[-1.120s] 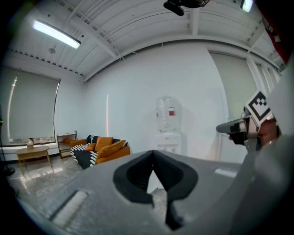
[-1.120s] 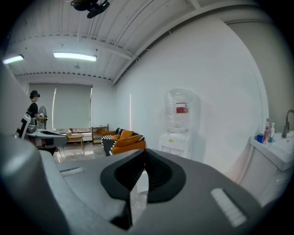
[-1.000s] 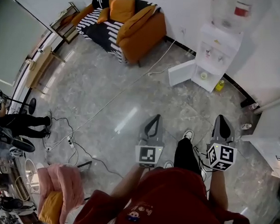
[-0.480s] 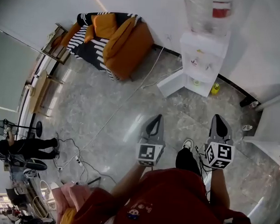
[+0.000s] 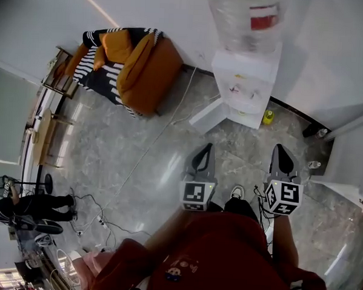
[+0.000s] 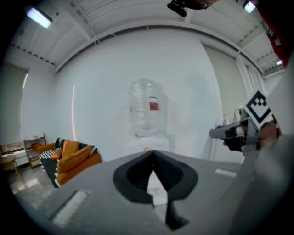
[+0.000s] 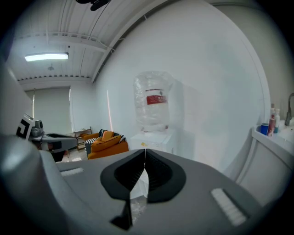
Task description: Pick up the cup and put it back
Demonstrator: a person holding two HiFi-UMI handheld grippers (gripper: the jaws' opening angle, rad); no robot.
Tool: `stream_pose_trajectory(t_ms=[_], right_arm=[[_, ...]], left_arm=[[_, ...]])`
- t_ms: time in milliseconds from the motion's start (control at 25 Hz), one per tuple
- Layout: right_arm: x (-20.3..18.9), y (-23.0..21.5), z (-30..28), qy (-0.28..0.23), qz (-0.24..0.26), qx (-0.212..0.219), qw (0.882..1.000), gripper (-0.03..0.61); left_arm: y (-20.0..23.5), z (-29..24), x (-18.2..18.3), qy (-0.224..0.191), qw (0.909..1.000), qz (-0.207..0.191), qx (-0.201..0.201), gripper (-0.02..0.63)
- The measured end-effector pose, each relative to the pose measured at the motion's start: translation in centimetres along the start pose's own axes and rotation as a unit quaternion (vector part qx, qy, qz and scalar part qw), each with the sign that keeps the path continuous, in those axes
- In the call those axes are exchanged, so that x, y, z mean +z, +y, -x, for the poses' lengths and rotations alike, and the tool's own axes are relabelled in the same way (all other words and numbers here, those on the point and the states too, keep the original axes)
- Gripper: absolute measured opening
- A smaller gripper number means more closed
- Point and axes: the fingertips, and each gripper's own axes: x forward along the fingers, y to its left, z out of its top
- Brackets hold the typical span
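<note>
I cannot make out a cup in any view. A white water dispenser [image 5: 242, 84] with a clear bottle on top stands against the wall ahead; its lower door [image 5: 206, 116] hangs open. My left gripper [image 5: 203, 150] and right gripper [image 5: 281, 150] are held side by side above the floor, pointing at the dispenser and well short of it. Both are shut, with nothing between the jaws. In the left gripper view the left gripper [image 6: 152, 154] faces the dispenser [image 6: 146, 114], and the right gripper [image 6: 232, 133] shows beside it. The right gripper view has the right gripper [image 7: 145, 152] in line with the dispenser [image 7: 154, 112].
An orange sofa [image 5: 134, 69] with a striped throw stands at the left wall. A small yellow object [image 5: 268, 117] lies by the dispenser's foot. A white counter [image 5: 350, 174] is at the right, a bottle [image 5: 314, 164] on the floor beside it. Cables [image 5: 99, 219] trail at lower left, near a person [image 5: 27, 203].
The person has walked toward the water dispenser, which is now nearer and larger. Both grippers moved forward with them, still shut and side by side.
</note>
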Motion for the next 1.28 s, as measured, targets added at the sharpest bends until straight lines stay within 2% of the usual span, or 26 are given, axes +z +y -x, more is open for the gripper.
stream_pose_trajectory(t_ms=[200,440,720,880,1080,1280], right_arm=[[0.4,-1.3,-1.2,0.0,-0.003,-0.017,1.0,0.002],[0.0,-1.2,-2.8,0.01,-0.003,-0.047,0.999,0.002],[-0.3,2.1,-5.9,0.014,-0.008,-0.104,0.994,0.002],[0.1,5.6,-8.8,0.018,-0.016,-0.141,0.99,0.002],[1.8,9.8,-12.5,0.019,-0.035,-0.192,0.981,0.002],[3.7,13.6,-16.2,0.014,-0.021,-0.218,0.976,0.002]], left_arm=[[0.1,-2.5,0.5,-0.002,0.9999,-0.002,-0.016,0.002],[2.6,-4.8,-0.2,-0.002,0.9996,0.0,-0.028,0.002],[7.3,-8.6,-1.1,-0.011,0.9961,0.0,-0.087,0.002],[11.0,-10.8,-0.5,-0.019,0.99,-0.018,-0.138,0.002],[16.1,-12.6,1.5,-0.032,0.9773,-0.041,-0.205,0.002],[20.5,-14.2,2.1,-0.042,0.9678,-0.048,-0.243,0.002]])
